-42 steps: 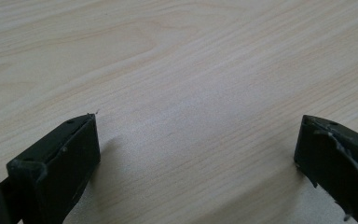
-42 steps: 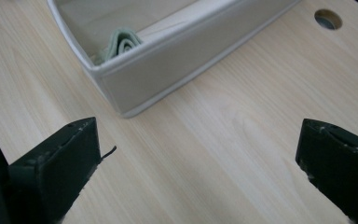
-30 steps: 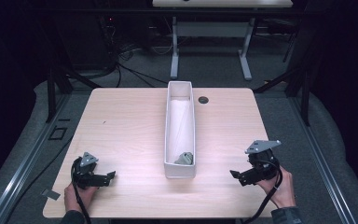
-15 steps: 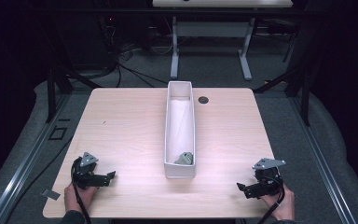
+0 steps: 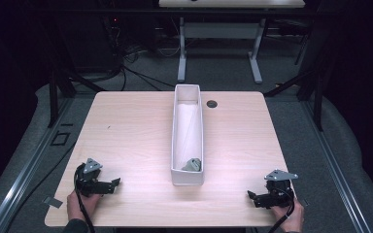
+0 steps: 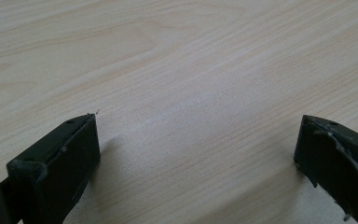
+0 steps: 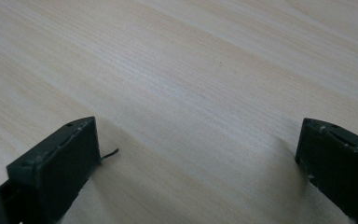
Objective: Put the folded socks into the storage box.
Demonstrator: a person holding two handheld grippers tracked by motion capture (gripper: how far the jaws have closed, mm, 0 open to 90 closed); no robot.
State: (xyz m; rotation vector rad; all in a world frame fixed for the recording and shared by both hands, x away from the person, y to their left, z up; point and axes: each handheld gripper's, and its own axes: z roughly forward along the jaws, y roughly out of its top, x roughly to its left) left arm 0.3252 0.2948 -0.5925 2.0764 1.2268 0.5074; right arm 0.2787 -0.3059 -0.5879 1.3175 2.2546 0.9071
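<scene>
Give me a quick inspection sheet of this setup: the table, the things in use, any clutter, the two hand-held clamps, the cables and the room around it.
Surface: light wood table, bare apart from the items below.
Job's things: long white bin standing lengthwise at the table's middle; a small grey object lies in its near end.
Clutter: a dark round grommet right of the bin's far end.
Grippers: left gripper at the near left corner, jaws apart, holding nothing; right gripper at the near right corner, jaws apart, holding nothing.
Cables: one trails from each gripper; a loose bundle lies on the floor behind.
Surroundings: dim room, grey floor, another desk frame beyond.
</scene>
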